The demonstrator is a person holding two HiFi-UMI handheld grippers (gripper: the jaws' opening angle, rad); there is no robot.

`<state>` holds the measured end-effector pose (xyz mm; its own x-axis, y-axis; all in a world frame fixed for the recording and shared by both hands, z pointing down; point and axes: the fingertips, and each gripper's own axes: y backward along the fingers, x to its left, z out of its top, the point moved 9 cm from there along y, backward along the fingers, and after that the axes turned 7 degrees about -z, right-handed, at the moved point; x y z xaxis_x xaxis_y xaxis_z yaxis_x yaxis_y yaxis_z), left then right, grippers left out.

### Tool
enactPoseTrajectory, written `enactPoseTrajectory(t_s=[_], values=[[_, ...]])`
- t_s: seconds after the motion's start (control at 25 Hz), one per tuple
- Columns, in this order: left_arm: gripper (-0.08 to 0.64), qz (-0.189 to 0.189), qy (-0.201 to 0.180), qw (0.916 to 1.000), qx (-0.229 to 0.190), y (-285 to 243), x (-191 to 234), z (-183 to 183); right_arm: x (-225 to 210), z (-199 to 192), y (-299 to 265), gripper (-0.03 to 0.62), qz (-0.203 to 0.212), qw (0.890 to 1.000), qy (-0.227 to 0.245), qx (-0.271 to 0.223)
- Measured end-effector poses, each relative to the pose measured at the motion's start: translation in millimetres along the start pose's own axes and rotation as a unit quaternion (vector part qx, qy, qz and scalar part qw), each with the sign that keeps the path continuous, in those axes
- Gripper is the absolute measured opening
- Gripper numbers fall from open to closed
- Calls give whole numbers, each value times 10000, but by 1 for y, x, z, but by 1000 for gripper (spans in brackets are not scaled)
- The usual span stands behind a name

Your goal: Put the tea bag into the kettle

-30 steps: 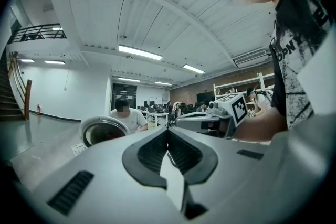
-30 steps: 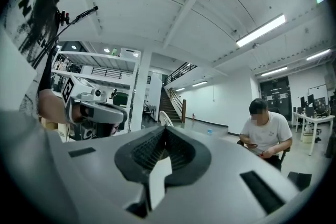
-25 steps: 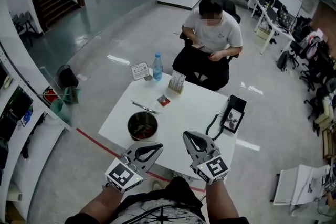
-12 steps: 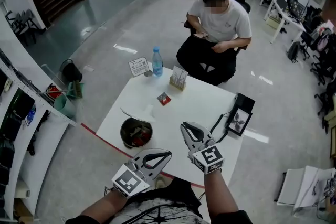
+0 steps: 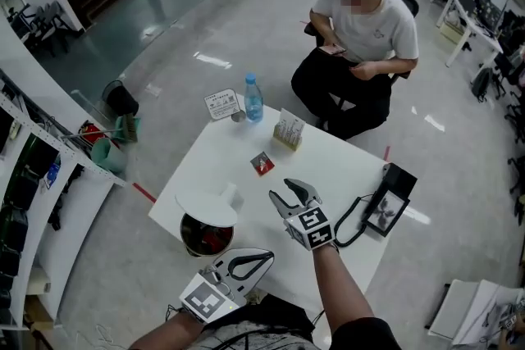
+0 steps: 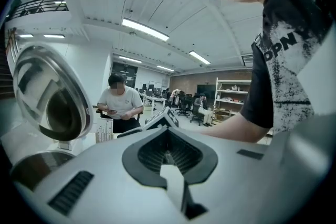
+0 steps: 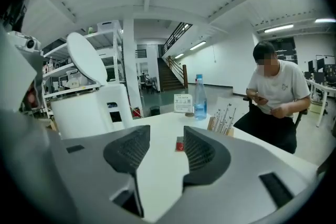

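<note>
The tea bag (image 5: pixel 262 164), a small red packet, lies flat on the white surface (image 5: pixel 332 164) towards its middle, touching nothing and not yet taken up. In the head view it sits corner-on and reads as near square, so no long axis can be stated with confidence. It lies directly ahead of the right tool (image 5: pixel 283 190), just beyond the tips and slightly to their left. In the right gripper view the packet shows through the gap between the jaws, close to the right-hand jaw. That tool's jaws have just been opening and now stand well apart, with nothing between the pads but bare surface. The right hand is plainly the nearer, and in my judgement a short advance along its present line would bring the packet between the pads. The tool may need to drop lower, as the packet lies flat. The kettle (image 5: pixel 185 235) stands at the near left corner of the surface with its lid (image 5: pixel 205 209) raised. It is to the left of the right tool and nearer the person than the tea bag. The left tool (image 5: pixel 264 258) is at the near edge just beside the kettle, well apart from the packet, with its jaws closed together and holding nothing. Farther off on the surface stand a water bottle (image 5: pixel 253 98), a small card (image 5: pixel 221 104) and a pale holder (image 5: pixel 289 129). A seated person (image 5: pixel 361 20) is beyond the far edge.
</note>
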<state>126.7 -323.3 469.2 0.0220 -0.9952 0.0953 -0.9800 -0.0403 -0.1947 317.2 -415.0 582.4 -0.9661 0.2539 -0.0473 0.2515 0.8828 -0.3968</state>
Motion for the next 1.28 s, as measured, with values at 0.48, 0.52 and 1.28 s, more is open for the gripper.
enactPoseTrajectory(t_s=[0.48,0.52,1.28], values=[[8,281,955,9948,229,-29,22,-7,-29,-21,-138,264,87,9911,458,1248],[9,263,1051,9939,222,-32,23,-8,-30,-24,-145,264,92,9898,478,1337],[9,305,1472,9884,216,-33,28,-14,-30,-40,-186,141,37,9761,756,2038]])
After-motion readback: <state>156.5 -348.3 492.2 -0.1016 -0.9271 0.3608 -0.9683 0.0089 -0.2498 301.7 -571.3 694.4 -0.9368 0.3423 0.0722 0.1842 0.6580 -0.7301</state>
